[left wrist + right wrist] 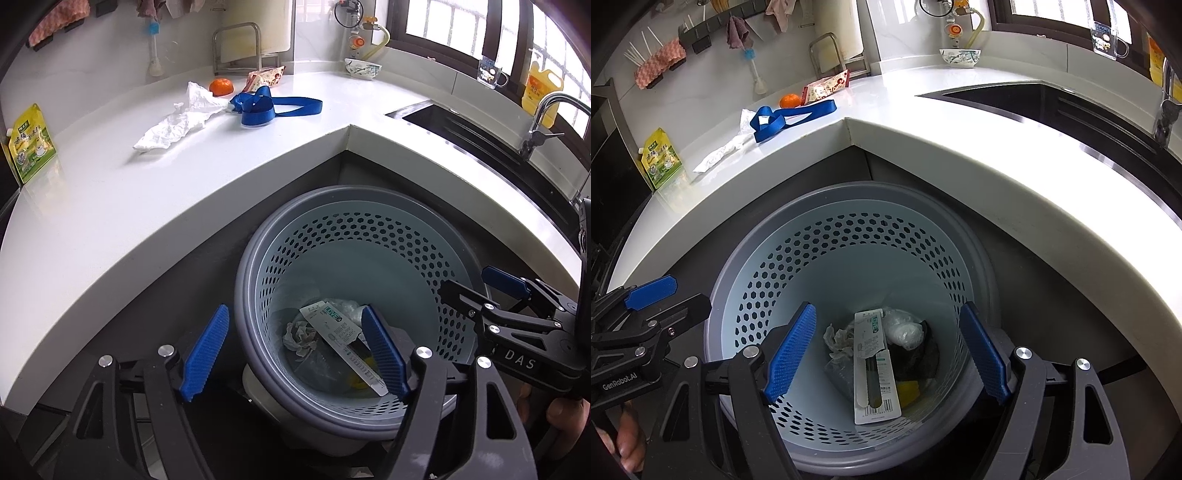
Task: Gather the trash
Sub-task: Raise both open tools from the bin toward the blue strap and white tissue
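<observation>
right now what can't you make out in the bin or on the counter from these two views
- Bin bottom, both views: the long white package and crumpled tissue cover what lies beneath; a yellow item only peeks out.
- Package print: too small to read.
- Sink: basin interior too dark in both views.
- Green pouch, left wrist view: partly cut by the frame edge.
- Snack packet: label too small.

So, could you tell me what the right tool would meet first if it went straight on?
Probably the long white package lying on the trash in the bin; the open right tool points into it.
</observation>
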